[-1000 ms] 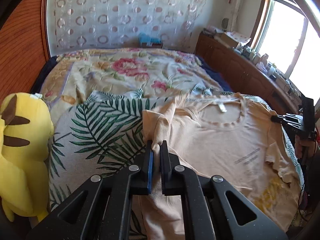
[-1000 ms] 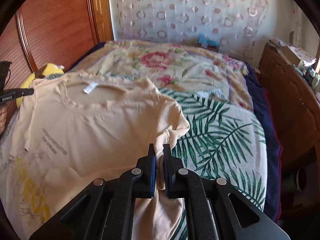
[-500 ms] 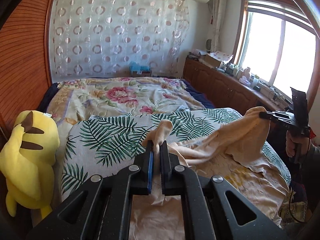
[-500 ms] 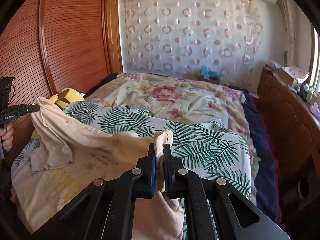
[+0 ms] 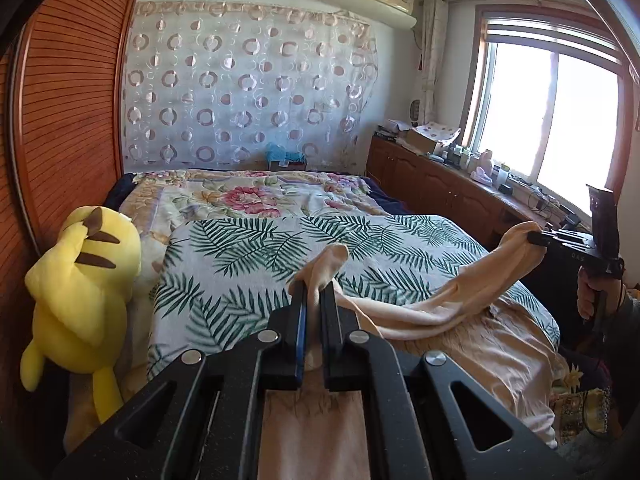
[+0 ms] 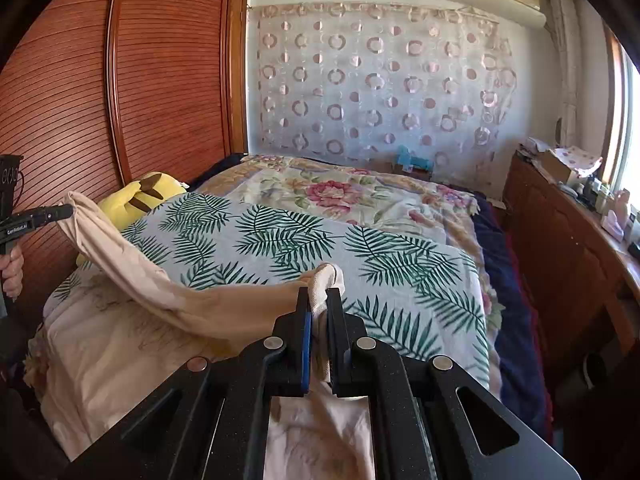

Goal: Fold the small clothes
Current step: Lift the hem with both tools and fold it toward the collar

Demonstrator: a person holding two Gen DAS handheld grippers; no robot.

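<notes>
Much of the peach T-shirt (image 5: 420,308) is concealed: its pinched corners vanish between the fingers of the left gripper (image 5: 315,292) and the right gripper (image 6: 319,298), and its printed lettering is too creased to read. The yellow plush toy (image 6: 140,196) sits half hidden behind lifted cloth. Items along the wooden sideboard (image 5: 452,184) are too small to identify.
</notes>
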